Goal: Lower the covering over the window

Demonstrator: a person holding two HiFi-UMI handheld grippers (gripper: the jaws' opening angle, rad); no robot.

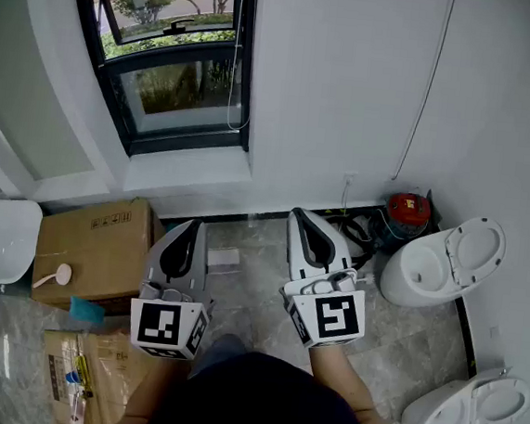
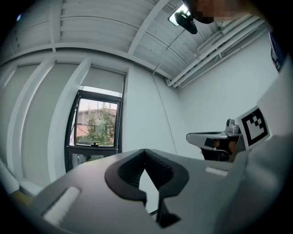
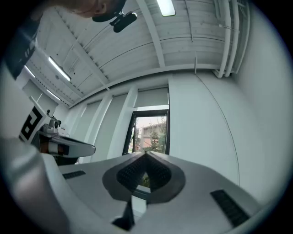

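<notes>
head view: you're looking steeply down at the window [image 1: 173,53], set in the white wall up top. your left gripper [image 1: 192,225] and right gripper [image 1: 299,214] sit side by side below it, both aimed toward the wall and well apart from the glass. there's a cardboard box [image 1: 93,250] just left of the left gripper and a toilet [image 1: 437,260] off to the right. a thin cord [image 1: 430,83] hangs down the wall right of the window.

left gripper view: jaws are clenched tip to tip with nothing between them. the blind [image 2: 104,78] is a pale strip at the top of the window frame. its long side runs across the frame's width and its bottom edge faces down, sitting just above the glass. most of the pane is uncovered. the right gripper pokes in from the right.

right gripper view: same deal, jaws pinched together and empty. the window is straight ahead past the tips, with the blind rolled up high across its top.
</notes>
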